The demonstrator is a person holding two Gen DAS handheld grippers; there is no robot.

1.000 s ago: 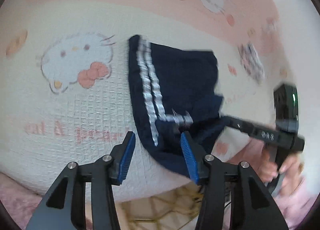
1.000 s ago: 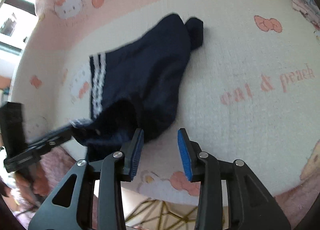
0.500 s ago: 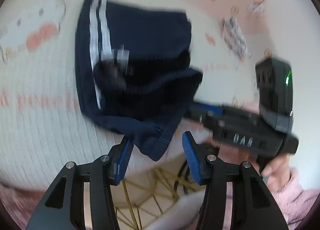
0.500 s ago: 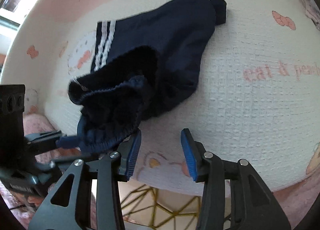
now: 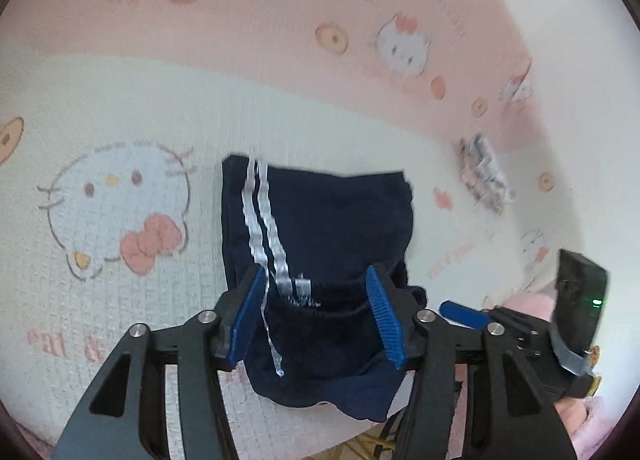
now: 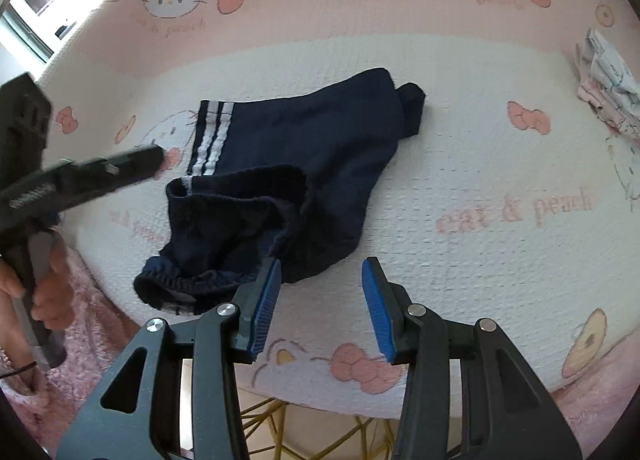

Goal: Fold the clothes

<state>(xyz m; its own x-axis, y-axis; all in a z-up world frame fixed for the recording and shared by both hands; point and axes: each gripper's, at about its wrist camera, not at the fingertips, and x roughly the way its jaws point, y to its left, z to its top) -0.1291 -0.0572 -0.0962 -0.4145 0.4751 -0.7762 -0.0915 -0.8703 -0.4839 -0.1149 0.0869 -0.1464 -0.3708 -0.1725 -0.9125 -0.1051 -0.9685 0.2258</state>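
Item one, the navy shorts [image 6: 320, 147]: we find them lying on the cream centre of a cat-print blanket [image 6: 480, 163], near its front edge, with two white stripes [image 6: 212, 131] down one side. The elastic waistband [image 6: 188, 284] is crumpled and partly turned up into an open pouch at the near end, where it reaches the blanket's edge. Item two, the left gripper [image 5: 316, 312]: we see its blue pads standing either side of the waistband area, the dark cloth and a loose white drawstring [image 5: 272, 340] showing between them; its jaws have just been opening, and the pads do not appear to press the fabric, so we list it as released. In the right wrist view its black body reaches in from the left, a hand [image 6: 44, 292] wrapped around the handle. Item three, the right gripper [image 6: 322, 300]: we record it parted over bare blanket, its left pad just beside the hem of the shorts and nothing between the pads; its jaws opened a little within the last second. Item four, a small stack of folded pale clothing [image 6: 604, 75] sits well apart at the blanket's far right. Item five, a pink fluffy sleeve [image 6: 76, 340], lower left.
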